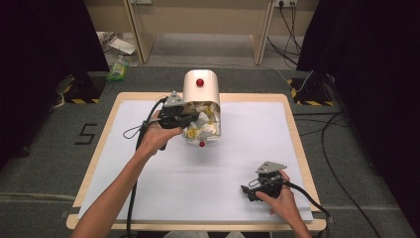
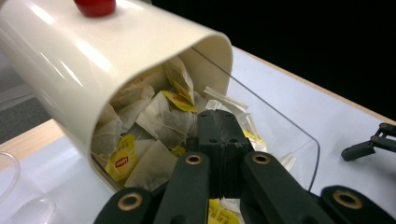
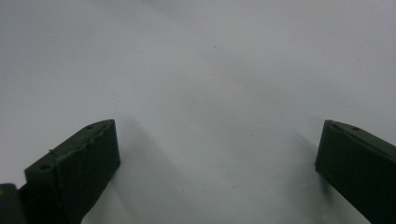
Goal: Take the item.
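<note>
Evenly lit from overhead; glare streaks the cream container [image 2: 93,70], soft shadows on the white table [image 1: 247,148], dark blurry edges.

Place: a lab or recording studio, not a home.
Walls: black curtains [image 1: 44,44] hang at both sides.
Floor: grey carpet [image 1: 44,163] with black cables [image 1: 337,148] and yellow-black hazard-striped stand bases [image 1: 79,94].
Table: light wooden table [image 1: 99,148] under a white paper sheet [image 1: 208,178].
Power: wall sockets [image 1: 285,3] at the back.
</note>
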`<state>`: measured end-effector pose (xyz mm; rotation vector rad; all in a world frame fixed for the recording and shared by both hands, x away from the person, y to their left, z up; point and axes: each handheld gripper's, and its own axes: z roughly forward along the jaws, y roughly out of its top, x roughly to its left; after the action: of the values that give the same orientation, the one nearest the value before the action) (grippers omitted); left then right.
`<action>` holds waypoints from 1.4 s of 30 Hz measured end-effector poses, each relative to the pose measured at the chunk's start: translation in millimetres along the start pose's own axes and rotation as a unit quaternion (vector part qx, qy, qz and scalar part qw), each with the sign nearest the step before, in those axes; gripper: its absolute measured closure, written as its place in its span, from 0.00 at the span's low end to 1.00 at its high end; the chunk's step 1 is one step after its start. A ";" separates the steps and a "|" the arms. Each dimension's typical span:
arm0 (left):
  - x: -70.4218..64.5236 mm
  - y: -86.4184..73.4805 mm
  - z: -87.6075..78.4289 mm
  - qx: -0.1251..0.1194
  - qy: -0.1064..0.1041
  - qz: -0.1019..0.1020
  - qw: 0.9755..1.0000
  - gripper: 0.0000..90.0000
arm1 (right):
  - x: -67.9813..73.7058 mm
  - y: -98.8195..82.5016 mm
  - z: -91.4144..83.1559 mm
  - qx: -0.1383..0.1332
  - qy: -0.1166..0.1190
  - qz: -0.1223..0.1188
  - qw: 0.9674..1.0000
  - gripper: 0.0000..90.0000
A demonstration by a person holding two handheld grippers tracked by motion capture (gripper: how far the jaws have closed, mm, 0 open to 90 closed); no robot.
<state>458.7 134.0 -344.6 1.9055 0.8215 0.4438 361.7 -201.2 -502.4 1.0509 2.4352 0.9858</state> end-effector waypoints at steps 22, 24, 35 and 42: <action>20.4 20.6 -37.5 -0.047 -0.019 -0.037 0.998 0.99 | 0.0 0.0 0.1 0.000 0.000 0.000 1.000 0.00; 23.7 23.2 -42.1 -0.050 -0.017 -0.040 0.998 0.99 | -0.1 0.0 0.0 0.000 0.000 0.000 1.000 0.00; 43.2 36.5 -65.7 -0.070 -0.003 -0.053 0.996 0.99 | -0.1 0.0 0.0 0.000 0.000 0.000 1.000 0.00; 57.8 34.5 -71.4 -0.078 0.022 -0.065 0.995 0.99 | -0.2 0.0 0.0 0.000 0.000 0.000 1.000 0.00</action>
<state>467.5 210.6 -283.8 1.6938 0.9072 0.4570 361.8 -201.4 -502.4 1.0497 2.4347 0.9861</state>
